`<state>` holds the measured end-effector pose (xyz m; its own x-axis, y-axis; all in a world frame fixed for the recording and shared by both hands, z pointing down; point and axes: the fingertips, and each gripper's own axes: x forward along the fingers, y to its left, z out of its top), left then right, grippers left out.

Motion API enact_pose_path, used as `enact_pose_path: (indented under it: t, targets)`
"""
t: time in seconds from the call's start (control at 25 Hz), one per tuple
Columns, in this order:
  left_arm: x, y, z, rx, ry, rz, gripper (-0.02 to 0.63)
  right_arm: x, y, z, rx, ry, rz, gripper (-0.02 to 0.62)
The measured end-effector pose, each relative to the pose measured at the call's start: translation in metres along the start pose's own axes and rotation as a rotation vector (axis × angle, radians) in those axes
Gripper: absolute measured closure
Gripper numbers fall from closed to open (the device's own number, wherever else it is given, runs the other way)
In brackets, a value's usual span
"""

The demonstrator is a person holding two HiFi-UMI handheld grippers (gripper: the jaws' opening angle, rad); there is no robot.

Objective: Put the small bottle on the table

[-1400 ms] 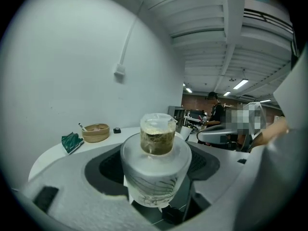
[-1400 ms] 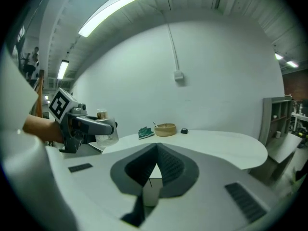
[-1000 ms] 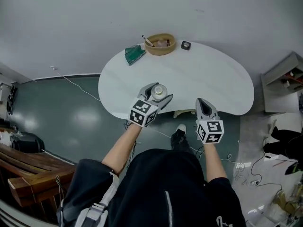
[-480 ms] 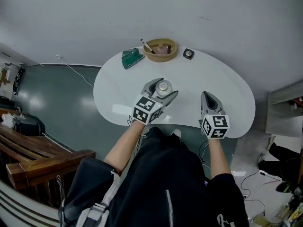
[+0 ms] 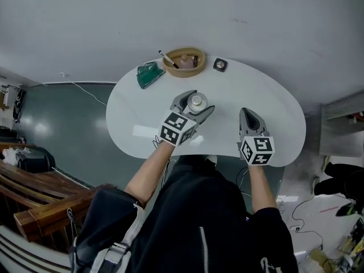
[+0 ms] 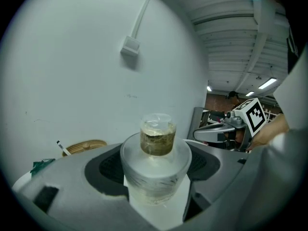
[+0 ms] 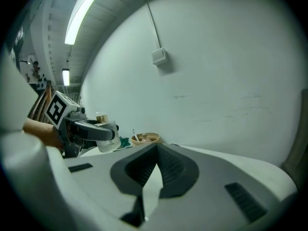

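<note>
Left hand-held gripper [image 5: 196,103] clamped on small corked glass bottle [image 6: 155,167], over white surface [image 5: 267,95], right hand-held gripper [image 5: 247,117] jaws pressed together, near front edge.

Workshop rm (floor cables [image 5: 85,92], strip lights [image 7: 84,13]).

small bottle [image 6: 153,174]: frosted, cork-like stopper | table [image 5: 273,104]: smooth, glossy white | basket [image 5: 183,61]: woven

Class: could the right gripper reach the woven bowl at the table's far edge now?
Probably yes: the right gripper is empty, with bare table between it and the woven bowl; the left gripper, holding the small bottle, sits aside.
</note>
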<state>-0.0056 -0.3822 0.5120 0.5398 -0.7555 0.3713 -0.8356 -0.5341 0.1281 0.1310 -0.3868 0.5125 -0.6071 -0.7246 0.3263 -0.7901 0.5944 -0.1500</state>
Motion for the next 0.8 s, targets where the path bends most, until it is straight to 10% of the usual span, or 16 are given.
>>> enact_pose_path:
  t: [0.8]
  targets:
    - [0.087,-0.011,-0.101,0.080,0.167,-0.165,0.261,-0.004,-0.032,-0.074,0.112,0.140,-0.124,0.592]
